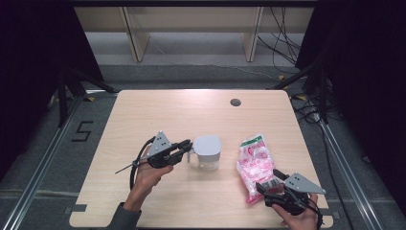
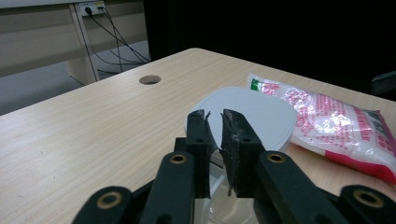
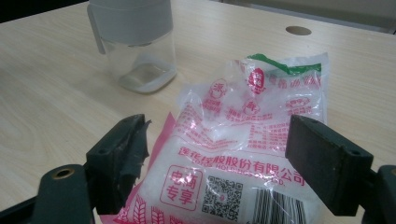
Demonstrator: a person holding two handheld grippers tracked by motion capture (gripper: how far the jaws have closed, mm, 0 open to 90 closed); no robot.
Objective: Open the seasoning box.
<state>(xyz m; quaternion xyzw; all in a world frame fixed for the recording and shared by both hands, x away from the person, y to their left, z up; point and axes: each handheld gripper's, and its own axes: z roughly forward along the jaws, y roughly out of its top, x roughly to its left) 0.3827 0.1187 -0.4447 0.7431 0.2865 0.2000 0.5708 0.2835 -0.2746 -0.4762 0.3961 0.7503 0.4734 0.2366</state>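
A clear jar (image 1: pixel 207 152) with a grey lid stands upright at the table's middle; its thin handle points left. My left gripper (image 1: pixel 186 146) reaches in from the left, its jaws drawn close together on that handle. In the left gripper view the jaws (image 2: pixel 215 121) stand almost touching in front of the lid (image 2: pixel 261 116). A plastic bag of white grains (image 1: pixel 256 165) with red print lies flat to the jar's right. My right gripper (image 1: pixel 270 184) is at the bag's near end, open. In the right gripper view its jaws (image 3: pixel 219 126) straddle the bag (image 3: pixel 243 140), with the jar (image 3: pixel 135 46) beyond.
A round cable hole (image 1: pixel 235 102) sits near the wooden table's (image 1: pixel 158 110) far edge. Dark stands and cables lie on the floor to both sides. The bag (image 2: pixel 327 126) lies close beside the jar.
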